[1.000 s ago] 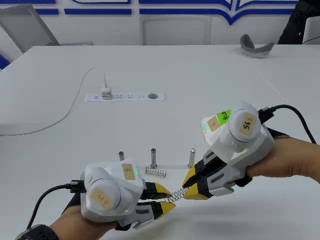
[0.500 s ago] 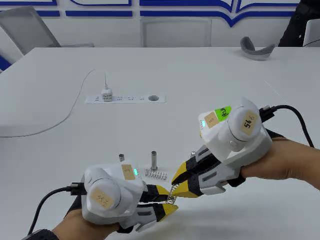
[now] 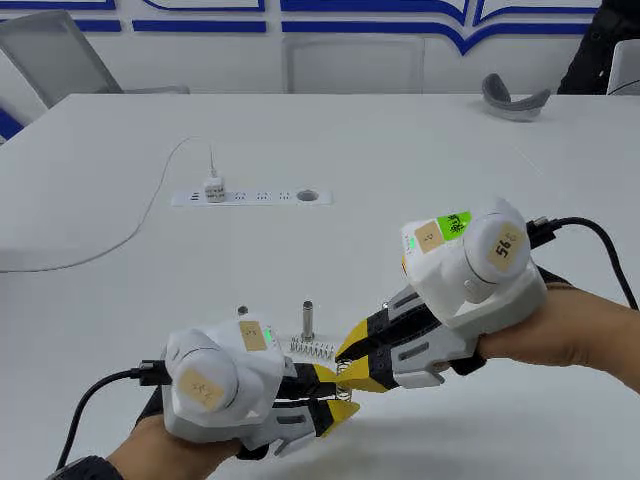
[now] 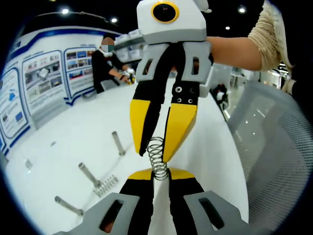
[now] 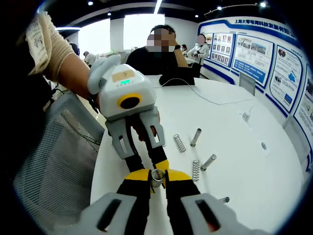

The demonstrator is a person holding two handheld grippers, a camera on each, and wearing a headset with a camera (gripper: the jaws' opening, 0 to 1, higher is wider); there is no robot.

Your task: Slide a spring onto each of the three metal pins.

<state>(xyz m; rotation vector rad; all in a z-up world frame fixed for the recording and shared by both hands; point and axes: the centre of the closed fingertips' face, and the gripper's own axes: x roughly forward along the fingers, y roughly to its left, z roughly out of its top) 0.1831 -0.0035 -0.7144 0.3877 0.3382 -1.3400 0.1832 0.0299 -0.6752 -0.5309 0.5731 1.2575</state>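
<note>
**A:** What are the two tools doing?

**B:** The left hand-held gripper (image 3: 335, 392) is clenched on one end of a spring (image 4: 156, 155). The right hand-held gripper (image 3: 348, 368) is clenched on the other end. The coil bridges the two pairs of yellow jaws, lifted clear of the worktop (image 3: 400, 160).

**A:** What's different from a second ago?

**B:** The right one has swung in toward the left. The spring was drawn out on a slant between them. Now the jaw tips almost meet and only a short run of coil shows (in the right gripper view you look nearly straight down its bore). In the head view the right tool's body has also come across in front of the right-hand pin.

**A:** And the pins?

**B:** All bare. In the right gripper view the far pin (image 5: 195, 137), the middle pin (image 5: 209, 162) and the near pin (image 5: 224, 199) stand in a row beyond the jaws. A loose spring (image 5: 179, 142) lies just beside the far pin. A second loose spring (image 5: 195, 170) lies just beside the middle one.

**A:** So how far along is it?

**B:** Nothing is seated yet, I'd judge. Closing the gap looks like a hand-over or a re-grip to get the coil held by one end. One tool will have to let go so the free end can be lined up over a pin top. A spring pinched this near its tip could flick out when the other grip releases.
</note>
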